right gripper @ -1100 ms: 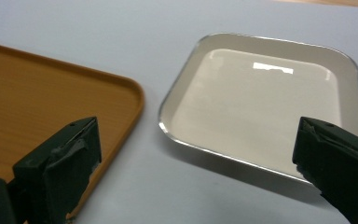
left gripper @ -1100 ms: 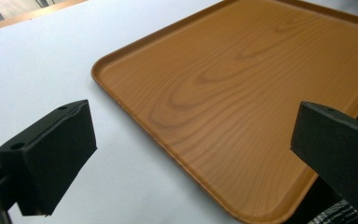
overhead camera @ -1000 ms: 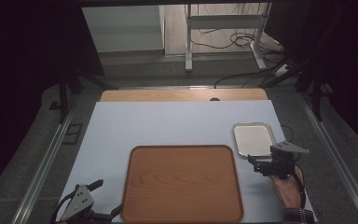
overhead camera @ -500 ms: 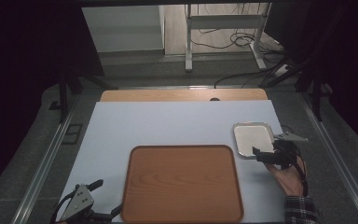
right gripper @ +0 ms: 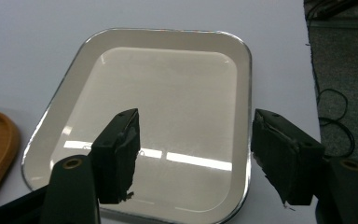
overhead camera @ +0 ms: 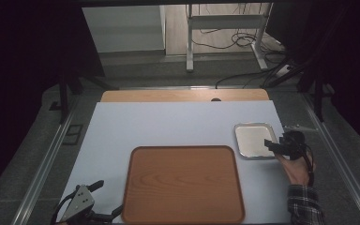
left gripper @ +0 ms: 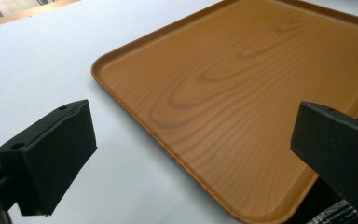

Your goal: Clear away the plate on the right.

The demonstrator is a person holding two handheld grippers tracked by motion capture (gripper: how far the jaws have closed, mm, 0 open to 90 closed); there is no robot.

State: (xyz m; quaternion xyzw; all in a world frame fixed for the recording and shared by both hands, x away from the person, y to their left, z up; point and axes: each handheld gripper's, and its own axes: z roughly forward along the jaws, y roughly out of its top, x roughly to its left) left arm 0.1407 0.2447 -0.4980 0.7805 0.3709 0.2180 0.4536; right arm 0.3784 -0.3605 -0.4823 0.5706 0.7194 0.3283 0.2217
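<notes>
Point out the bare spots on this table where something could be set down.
The white table top is bare behind the wooden tray and left of it, up to the left gripper. The wooden tray's own floor is bare too. It is tight at the right edge, where the right gripper straddles the metal tray's rim.

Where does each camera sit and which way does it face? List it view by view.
High view: above the person's side, facing forward and down on the table; right hand and both grippers show.
Left gripper view: on the left gripper, looking between wide-open fingers at the wooden tray.
Right gripper view: on the right gripper, looking over the metal tray, fingers just closing, straddling its rim.
Shared: both trays appear from above too.
</notes>
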